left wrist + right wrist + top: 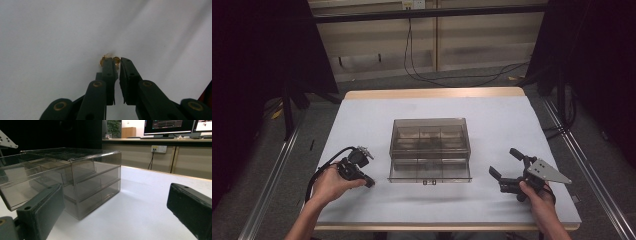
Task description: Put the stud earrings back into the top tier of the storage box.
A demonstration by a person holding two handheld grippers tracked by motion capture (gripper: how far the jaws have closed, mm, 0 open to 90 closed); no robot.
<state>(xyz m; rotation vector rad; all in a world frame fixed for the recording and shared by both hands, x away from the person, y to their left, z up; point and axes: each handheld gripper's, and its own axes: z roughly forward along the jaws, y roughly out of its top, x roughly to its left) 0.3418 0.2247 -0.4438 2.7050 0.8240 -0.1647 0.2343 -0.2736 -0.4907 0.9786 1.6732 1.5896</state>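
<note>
Setting: a lab or research room fitted out as a recording station. White-topped table [512,125] with a pale wood edge, standing on grey floor between black curtains [257,75] hung at both sides. Metal floor rails [272,175] run along either side of the table. Beyond the table's far edge, loose black cables [422,75] trail past a beige cabinet front. Ahead of the right gripper [115,215], past the table, a wooden bench carries computer monitors [168,126] with readouts lit, and a wall socket [159,148] sits below it.
</note>
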